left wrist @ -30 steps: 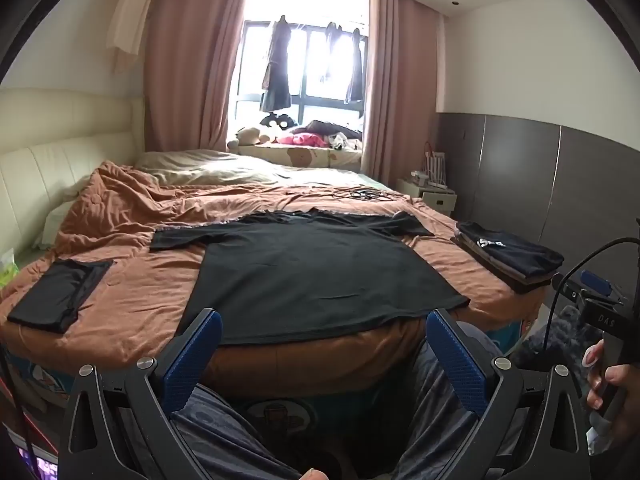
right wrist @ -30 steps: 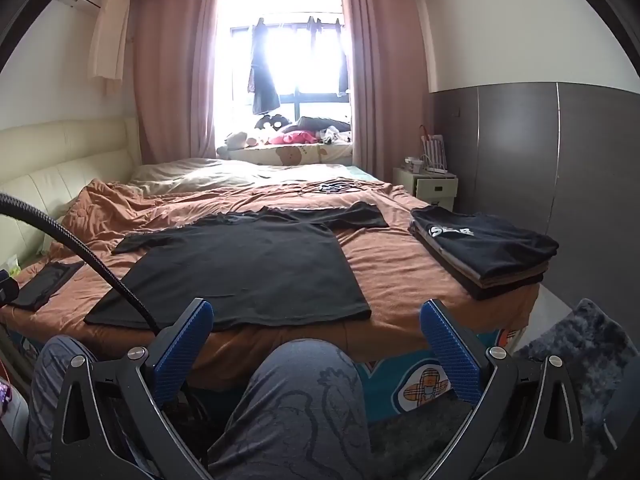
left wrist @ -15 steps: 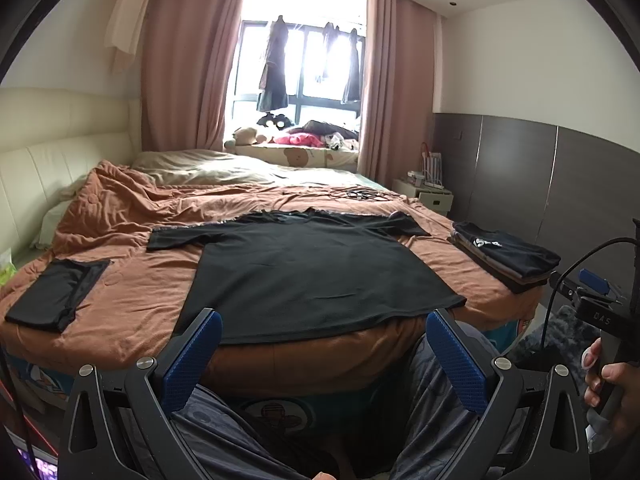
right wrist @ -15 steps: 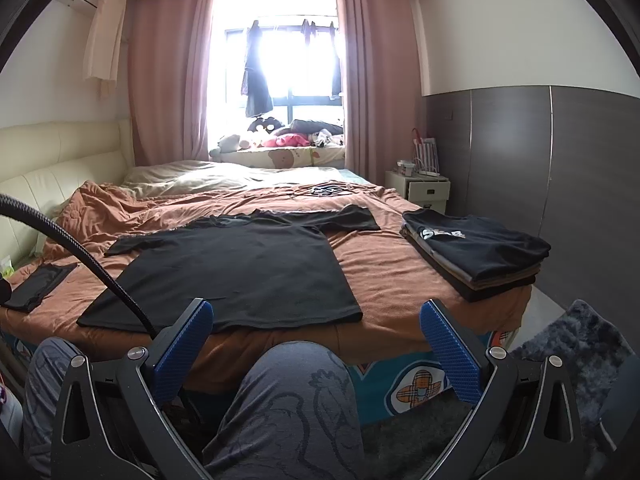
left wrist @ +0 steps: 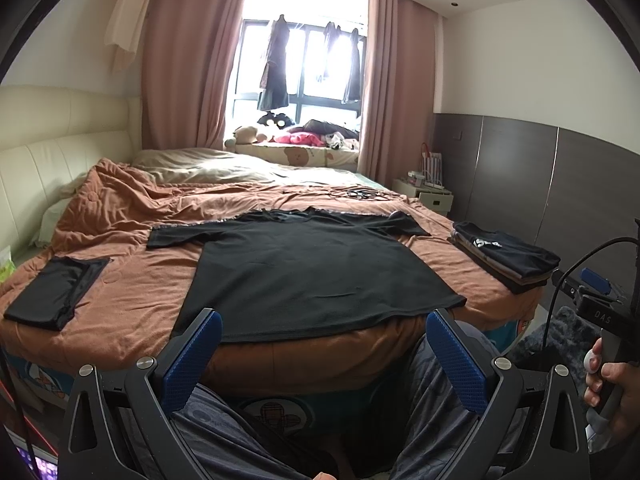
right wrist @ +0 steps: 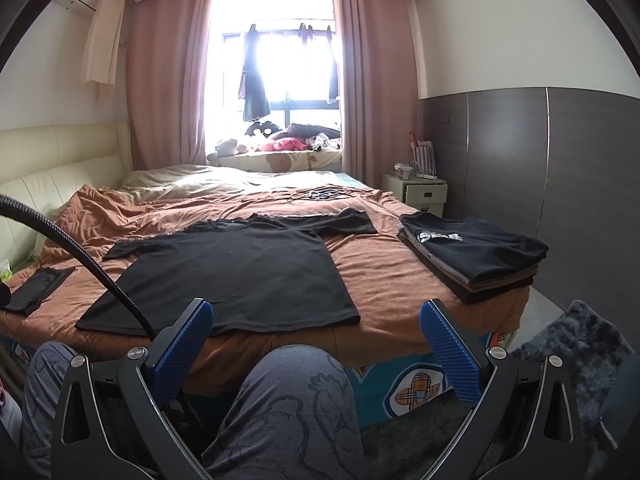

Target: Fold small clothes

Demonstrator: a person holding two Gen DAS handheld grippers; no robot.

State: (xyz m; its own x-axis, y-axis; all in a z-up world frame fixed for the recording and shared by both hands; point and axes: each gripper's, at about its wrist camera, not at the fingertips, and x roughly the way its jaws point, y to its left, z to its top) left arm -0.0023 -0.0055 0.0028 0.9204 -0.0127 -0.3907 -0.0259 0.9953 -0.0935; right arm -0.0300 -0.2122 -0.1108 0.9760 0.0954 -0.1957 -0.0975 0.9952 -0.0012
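Left wrist view: your left gripper sits at the bottom centre of the frame, blue pads spread wide, nothing between them. Behind it, your knees in grey patterned trousers fill the lower edge.

Black T-shirt lies flat in the middle of the frame on the brown bedspread, both sleeves out to the sides, hem at the near bed edge just above the pads. It is not touched by either gripper.

A small folded black garment lies at centre left of the frame, well apart from the shirt. A stack of folded clothes sits at centre right, on the bed's right edge, black piece with white lettering on top.

At the lower right edge, your right hand grips the handle of the other tool.

Right wrist view: your right gripper is at the bottom centre, pads likewise spread apart and empty, with one knee between and below them. The T-shirt appears left of centre, the stack at centre right. A black cable arcs in from the left edge down toward the left pad.

Window at top centre, pink curtains either side, dark garments hanging against it.
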